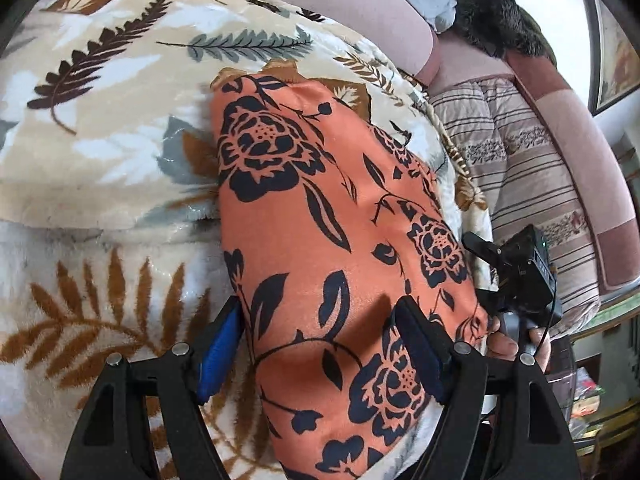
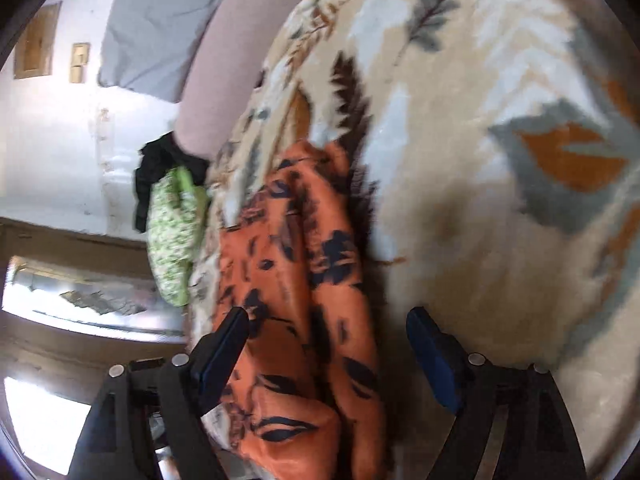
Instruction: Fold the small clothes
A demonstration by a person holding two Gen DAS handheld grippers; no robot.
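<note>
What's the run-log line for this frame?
task: fold small clothes | orange floral garment on leaf-print blanket | left gripper open | right gripper open

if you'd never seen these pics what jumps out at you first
The orange garment with bold black roses grabs the eye first, lying on a cream fleece blanket printed with brown and grey leaves. Both grippers are open over it: the left gripper straddles its near end, the right gripper its bunched end. Off the blanket's edge in the right wrist view sits a green patterned cloth.

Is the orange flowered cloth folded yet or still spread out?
Folded: the orange cloth lies as a narrow strip on the blanket, with doubled layers in the right wrist view.
</note>
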